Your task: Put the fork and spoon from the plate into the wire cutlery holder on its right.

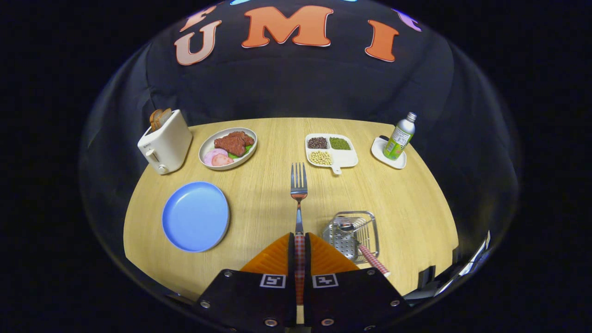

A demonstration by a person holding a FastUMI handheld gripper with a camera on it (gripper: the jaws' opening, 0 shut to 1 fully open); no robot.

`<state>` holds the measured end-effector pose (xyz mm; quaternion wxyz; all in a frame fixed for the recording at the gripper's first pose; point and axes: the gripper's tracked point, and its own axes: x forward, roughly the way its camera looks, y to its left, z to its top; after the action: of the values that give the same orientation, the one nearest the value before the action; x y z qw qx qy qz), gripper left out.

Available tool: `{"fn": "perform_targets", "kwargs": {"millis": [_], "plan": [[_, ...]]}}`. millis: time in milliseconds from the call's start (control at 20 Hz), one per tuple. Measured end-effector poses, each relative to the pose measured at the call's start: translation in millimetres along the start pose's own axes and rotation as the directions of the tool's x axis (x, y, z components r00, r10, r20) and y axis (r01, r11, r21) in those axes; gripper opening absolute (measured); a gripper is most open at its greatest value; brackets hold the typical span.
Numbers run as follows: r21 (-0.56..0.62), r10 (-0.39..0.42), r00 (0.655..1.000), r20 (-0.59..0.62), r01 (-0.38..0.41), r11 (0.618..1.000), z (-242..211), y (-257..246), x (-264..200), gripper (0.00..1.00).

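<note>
Between the jaws [300,249], pinched by its handle, the fork [299,185] points over mid-worktop [259,203], plate [195,216] left, spoon [365,249] seemingly in the holder [355,233] right.

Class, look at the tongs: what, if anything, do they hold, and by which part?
The tongs are shut on the fork, gripping its checked handle, with the tines pointing ahead.

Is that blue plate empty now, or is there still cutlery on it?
Empty: the blue plate shows bare. The fork is clamped in the gripper, and the spoon already sits in the wire holder.
</note>
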<state>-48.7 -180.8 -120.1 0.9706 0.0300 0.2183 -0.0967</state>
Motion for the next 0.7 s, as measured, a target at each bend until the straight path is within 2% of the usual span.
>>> {"fn": "perform_targets", "kwargs": {"millis": [100, 200, 300, 450, 550, 700], "plan": [[-0.052, -0.001, 0.997, -0.077, -0.003, 0.999, -12, -17, -7, 0.06], [-0.085, -0.035, 0.993, -0.111, 0.026, 0.996, -15, -38, -12, 0.07], [-0.044, 0.001, 0.983, -0.182, -0.009, 0.999, -23, -41, -17, 0.07], [-0.124, -0.055, 0.967, -0.251, 0.024, 0.992, -31, -67, -18, 0.07], [-0.169, -0.061, 0.945, -0.320, 0.007, 0.986, -42, -71, -20, 0.07], [-0.177, -0.027, 0.905, -0.424, -0.053, 0.983, -55, -67, -21, 0.07]]}}
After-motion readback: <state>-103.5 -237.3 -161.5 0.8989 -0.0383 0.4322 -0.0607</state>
